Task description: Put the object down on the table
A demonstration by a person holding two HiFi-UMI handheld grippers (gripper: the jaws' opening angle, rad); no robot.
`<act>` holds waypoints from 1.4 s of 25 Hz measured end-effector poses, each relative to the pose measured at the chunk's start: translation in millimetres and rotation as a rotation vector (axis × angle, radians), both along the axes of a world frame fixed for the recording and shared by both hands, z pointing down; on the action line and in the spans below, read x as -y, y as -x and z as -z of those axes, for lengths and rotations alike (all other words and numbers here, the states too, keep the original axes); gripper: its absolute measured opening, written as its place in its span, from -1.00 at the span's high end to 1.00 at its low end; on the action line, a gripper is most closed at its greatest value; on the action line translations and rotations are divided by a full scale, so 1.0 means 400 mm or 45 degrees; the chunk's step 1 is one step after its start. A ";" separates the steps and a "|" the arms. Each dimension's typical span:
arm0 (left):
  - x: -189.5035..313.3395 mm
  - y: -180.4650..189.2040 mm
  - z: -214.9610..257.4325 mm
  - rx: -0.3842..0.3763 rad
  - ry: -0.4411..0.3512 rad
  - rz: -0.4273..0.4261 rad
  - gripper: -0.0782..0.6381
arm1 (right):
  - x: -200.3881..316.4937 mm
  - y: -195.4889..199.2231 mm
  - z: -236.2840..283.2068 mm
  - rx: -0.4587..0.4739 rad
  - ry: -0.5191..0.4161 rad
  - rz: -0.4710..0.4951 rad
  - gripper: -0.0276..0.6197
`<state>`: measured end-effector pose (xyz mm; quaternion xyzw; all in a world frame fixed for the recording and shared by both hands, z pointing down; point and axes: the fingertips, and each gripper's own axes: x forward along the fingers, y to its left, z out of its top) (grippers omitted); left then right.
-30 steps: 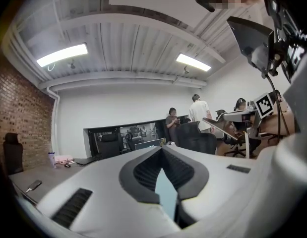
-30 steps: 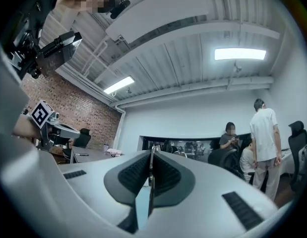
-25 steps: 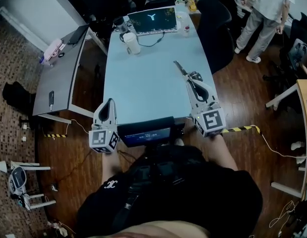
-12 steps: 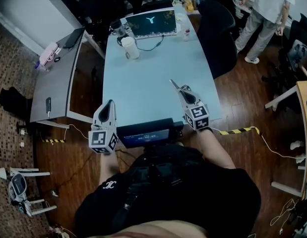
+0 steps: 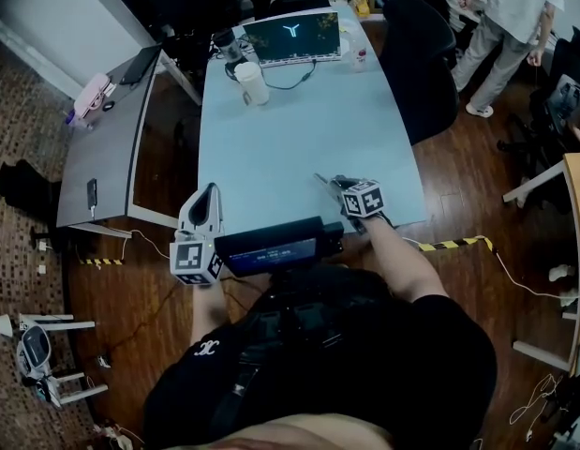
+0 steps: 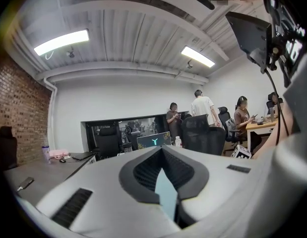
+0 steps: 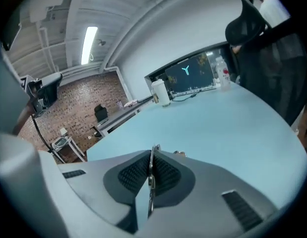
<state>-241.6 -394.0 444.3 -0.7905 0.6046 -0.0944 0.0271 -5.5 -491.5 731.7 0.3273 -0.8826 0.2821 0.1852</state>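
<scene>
Metal piece isn't down yet, I'm holding it by the near edge

My right claw (image 7: 153,150) is pinching a thin metal piece (image 7: 151,175), maybe a small tool, low over the table (image 5: 299,120). The left claw (image 6: 161,148) is sitting closed and empty. Bare top is stretching ahead to the cup (image 5: 252,82) and laptop (image 5: 291,37).

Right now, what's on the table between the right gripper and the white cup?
Nothing. In the head view the blue table is bare between the right gripper, shut on a thin metal tool, and the white cup.
</scene>
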 end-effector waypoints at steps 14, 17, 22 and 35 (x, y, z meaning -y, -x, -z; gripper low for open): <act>-0.016 0.025 -0.009 -0.001 0.016 0.046 0.77 | 0.067 -0.065 -0.072 -0.250 -0.158 -0.110 -0.20; -0.013 0.027 -0.009 -0.005 0.010 0.049 0.77 | 0.103 -0.099 0.015 -0.230 -0.305 -0.207 -0.23; 0.003 0.012 -0.005 -0.002 -0.005 0.040 0.77 | 0.155 -0.176 0.295 -0.164 -0.701 -0.388 -0.28; 0.047 -0.083 0.029 0.007 -0.036 -0.041 0.77 | -0.066 -0.276 0.903 -0.038 -1.316 -0.448 0.98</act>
